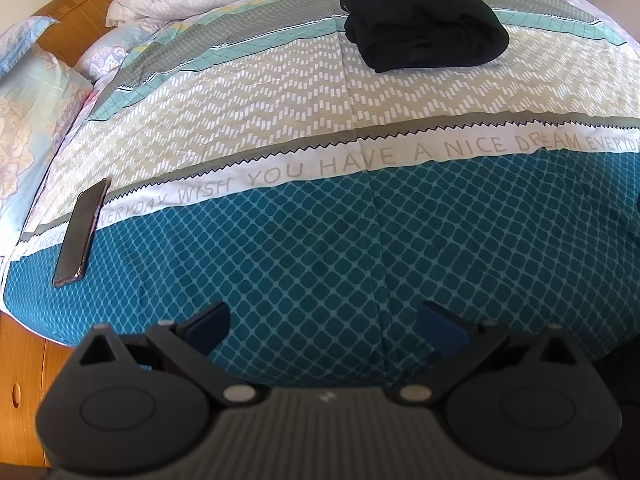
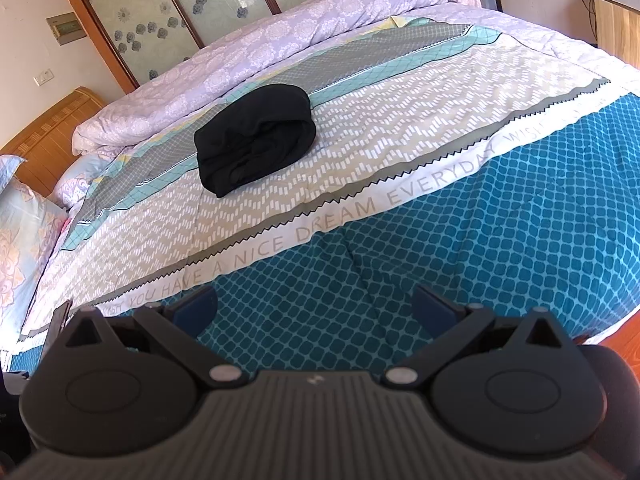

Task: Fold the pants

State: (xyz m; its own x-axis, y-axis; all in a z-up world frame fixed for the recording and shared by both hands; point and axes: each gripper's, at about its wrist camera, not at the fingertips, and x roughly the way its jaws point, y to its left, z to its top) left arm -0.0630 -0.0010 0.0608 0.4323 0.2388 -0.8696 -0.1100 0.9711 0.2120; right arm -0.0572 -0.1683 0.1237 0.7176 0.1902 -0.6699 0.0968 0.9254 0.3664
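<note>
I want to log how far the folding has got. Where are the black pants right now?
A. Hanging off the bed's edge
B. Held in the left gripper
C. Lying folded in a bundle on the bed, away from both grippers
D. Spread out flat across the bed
C: the black pants sit as a compact folded bundle on the bedspread, while the left gripper and right gripper have open, empty jaws well short of them.

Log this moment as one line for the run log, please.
pants: black pants folded, on bedspread | left gripper: open, empty | right gripper: open, empty | phone: on bed's edge

Bright daylight falls evenly on the bedspread [image 1: 304, 128] with soft shadows, strong fisheye bending at edges, and near gripper bodies are blurred.
</note>
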